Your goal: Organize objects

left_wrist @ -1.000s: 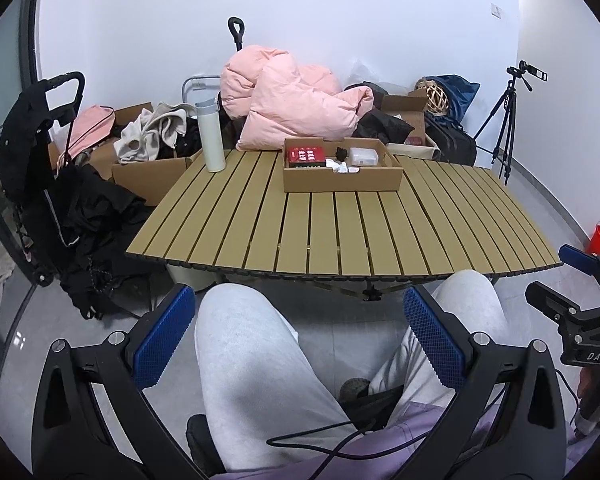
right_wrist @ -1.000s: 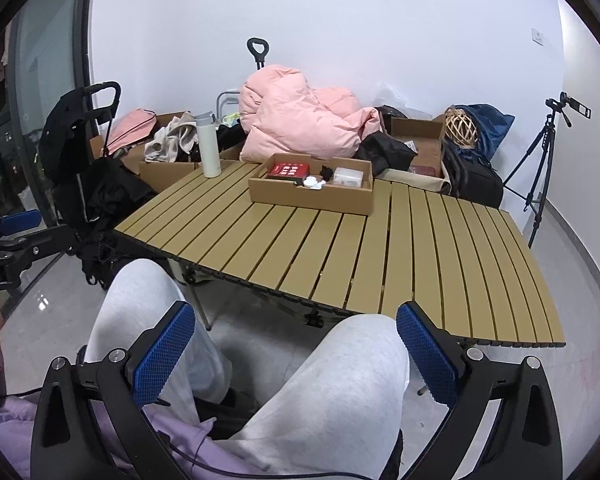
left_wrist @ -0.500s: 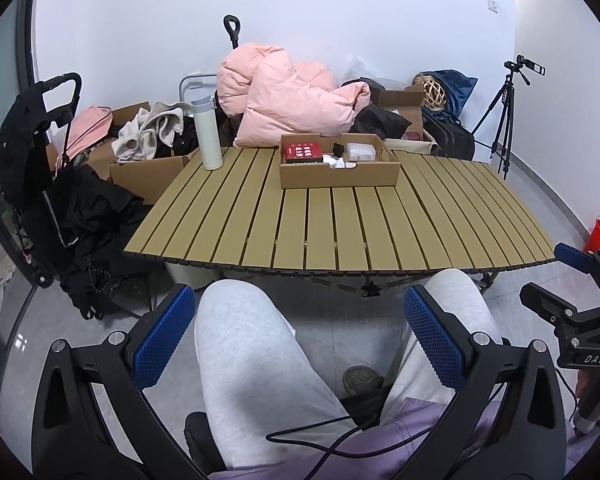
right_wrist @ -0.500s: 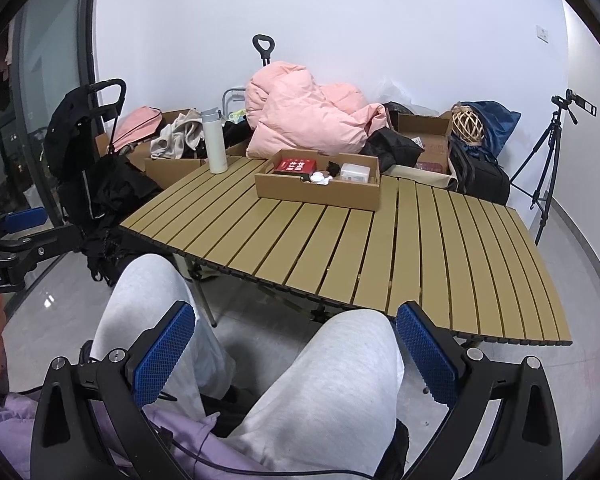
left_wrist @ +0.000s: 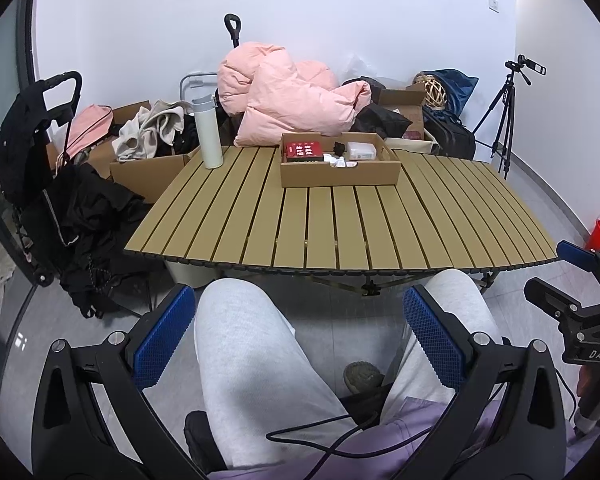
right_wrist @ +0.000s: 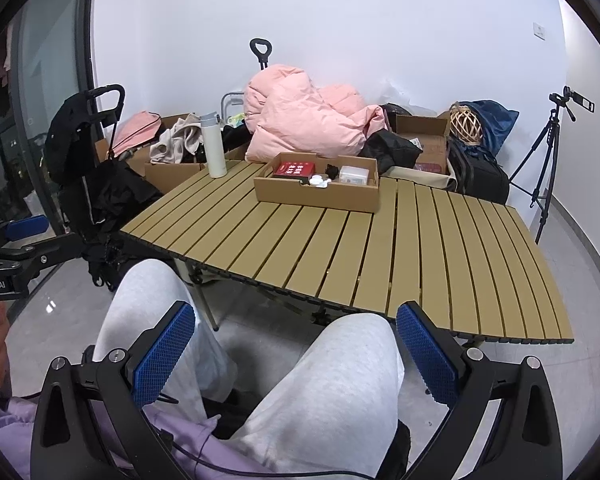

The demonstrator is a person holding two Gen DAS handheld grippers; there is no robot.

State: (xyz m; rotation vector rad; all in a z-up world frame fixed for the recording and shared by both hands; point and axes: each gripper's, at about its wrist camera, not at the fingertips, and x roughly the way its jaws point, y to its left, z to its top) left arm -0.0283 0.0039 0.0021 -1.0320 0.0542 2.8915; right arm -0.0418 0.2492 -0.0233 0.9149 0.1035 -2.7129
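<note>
Hovering low over the person's grey-trousered knees (left_wrist: 252, 352), the left gripper (left_wrist: 300, 332) has its jaws spread wide with nothing between the blue pads, and the right gripper (right_wrist: 296, 344) hangs the same way, jaws apart and empty, both short of the near edge of the slatted table (left_wrist: 340, 224). Up at the far edge sits the shallow cardboard tray (left_wrist: 340, 178), and the small things are gathered inside it: a red box (left_wrist: 303, 150) at its left end, a dark clump (left_wrist: 339, 147) and some white pieces (left_wrist: 338, 162) in the middle, a pale case (left_wrist: 362, 151) to the right. A white bottle (left_wrist: 207, 132) stands upright alone at the far left corner, likely parked clear of the working space. From the tray to the near edge the slats lie bare, so there is broad open room for reaching in. Such a scene fits items already sorted into the tray, or items waiting there to be laid out.
</note>
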